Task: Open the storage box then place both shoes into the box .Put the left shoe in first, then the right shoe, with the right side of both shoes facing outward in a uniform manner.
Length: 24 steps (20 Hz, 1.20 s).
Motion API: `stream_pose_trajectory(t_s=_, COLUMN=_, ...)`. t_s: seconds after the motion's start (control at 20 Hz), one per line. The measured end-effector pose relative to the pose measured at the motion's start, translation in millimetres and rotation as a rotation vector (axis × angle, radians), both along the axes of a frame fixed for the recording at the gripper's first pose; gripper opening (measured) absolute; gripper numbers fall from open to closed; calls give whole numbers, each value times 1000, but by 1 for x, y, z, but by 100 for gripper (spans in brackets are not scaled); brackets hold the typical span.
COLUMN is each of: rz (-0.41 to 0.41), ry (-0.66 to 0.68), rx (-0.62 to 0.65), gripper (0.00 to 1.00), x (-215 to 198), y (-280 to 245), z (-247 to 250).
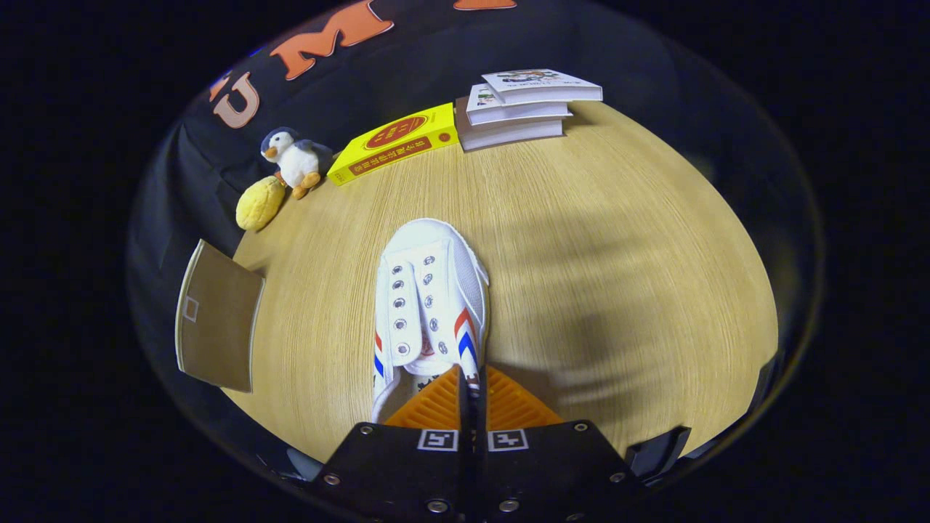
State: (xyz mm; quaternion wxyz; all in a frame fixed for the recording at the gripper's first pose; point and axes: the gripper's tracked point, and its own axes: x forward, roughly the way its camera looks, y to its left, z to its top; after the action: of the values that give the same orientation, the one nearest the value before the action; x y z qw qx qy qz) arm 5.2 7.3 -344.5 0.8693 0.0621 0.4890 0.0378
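A white canvas shoe point(429, 290) with red and blue side stripes and no laces points away from me, toe toward the books. My gripper point(471, 388) is shut on the shoe's right side wall near the heel opening, and both pads press that thin wall between them. The heel end is hidden behind the fingers. A blurred shadow lies on the wooden table point(617, 240) to the shoe's right. A brown flat panel point(214, 319) with a pale edge, possibly part of the storage box, stands at the table's left edge.
Beyond the shoe, at the table's far side, lie a yellow book point(396, 142) and a stack of white books point(519, 105). A toy penguin point(294, 160) and a yellow plush point(260, 203) sit at the far left.
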Motion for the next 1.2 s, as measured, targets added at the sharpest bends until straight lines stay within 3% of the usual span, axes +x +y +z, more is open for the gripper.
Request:
stream_pose_trajectory(t_s=0.3, rz=-25, ry=-77, rx=26, gripper=1, x=5, y=27, z=45)
stream_pose_trajectory(t_s=0.55, rz=-77, ry=-141, rx=21, gripper=1, x=5, y=80, z=88)
stream_pose_trajectory(t_s=0.9, rz=-92, ry=-220, rx=62, gripper=0, x=-1, y=210, z=146)
stream_pose_trajectory(t_s=1.2, rz=-27, ry=-225, rx=136, gripper=0, x=-16, y=331, z=167)
